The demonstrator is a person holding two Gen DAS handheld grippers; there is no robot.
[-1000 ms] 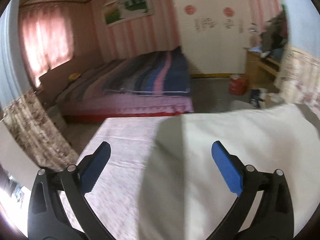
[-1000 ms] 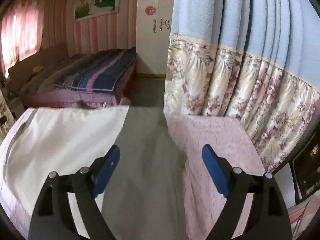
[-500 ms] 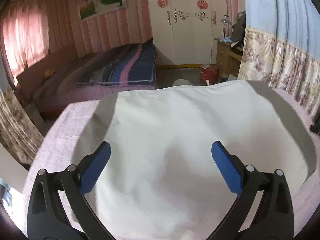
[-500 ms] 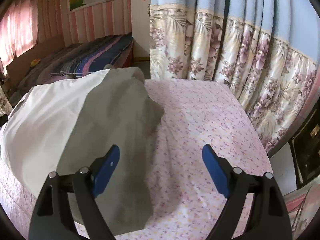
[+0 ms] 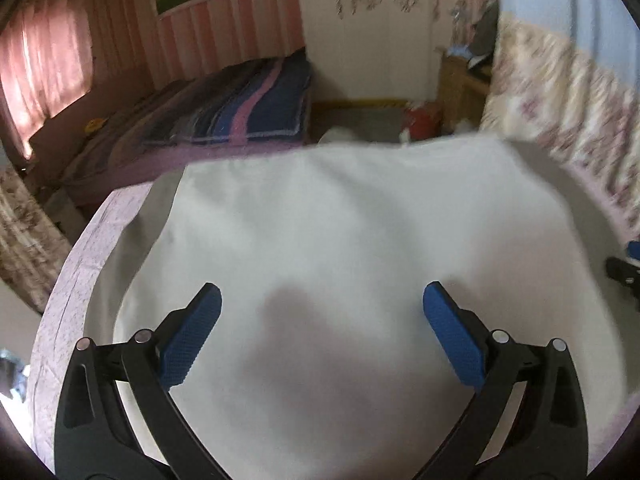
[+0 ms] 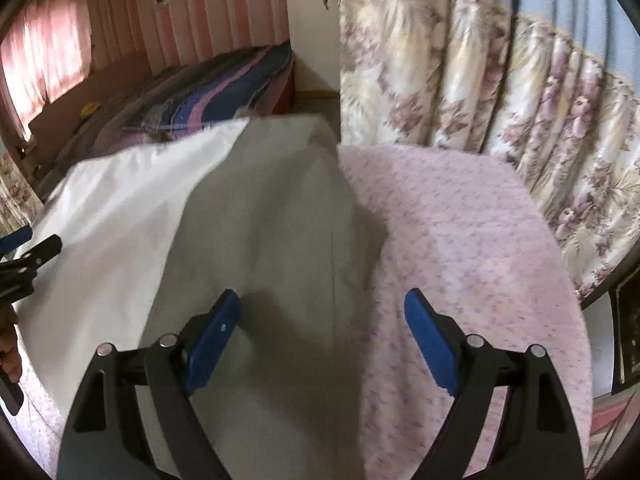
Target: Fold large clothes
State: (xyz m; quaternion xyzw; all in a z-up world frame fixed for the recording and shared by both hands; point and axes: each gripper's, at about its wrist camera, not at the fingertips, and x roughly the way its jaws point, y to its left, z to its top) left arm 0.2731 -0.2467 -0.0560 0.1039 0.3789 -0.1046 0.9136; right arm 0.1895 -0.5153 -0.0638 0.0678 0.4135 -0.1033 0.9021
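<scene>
The left gripper (image 5: 322,320), its black arms ending in blue-padded fingers (image 5: 188,344), stands wide apart above the middle of a large white cloth garment (image 5: 360,240), nothing between the pads but air. The garment lies spread flat on a table covered in pink flower-print cloth (image 5: 76,280), reaching almost from edge to edge in the left wrist view. The right gripper (image 6: 322,332) is likewise spread wide and empty, having just opened a little further; its left finger hovers over the garment's shaded right edge (image 6: 260,240) and its right finger over bare table cover (image 6: 460,240). Whether any pad touches the fabric cannot be told. Each gripper shows at the margin of the other's view, cut off by the frame: the right gripper (image 5: 624,272) at the far right, the left gripper (image 6: 24,260) at the far left, with part of a hand (image 6: 10,356) below it. The garment's far edge is blurred and its shape cannot be read. Beyond the table stand a bed with a striped blue and pink blanket (image 5: 240,104), a white wardrobe (image 5: 368,32) and a flowered curtain (image 6: 500,100).
</scene>
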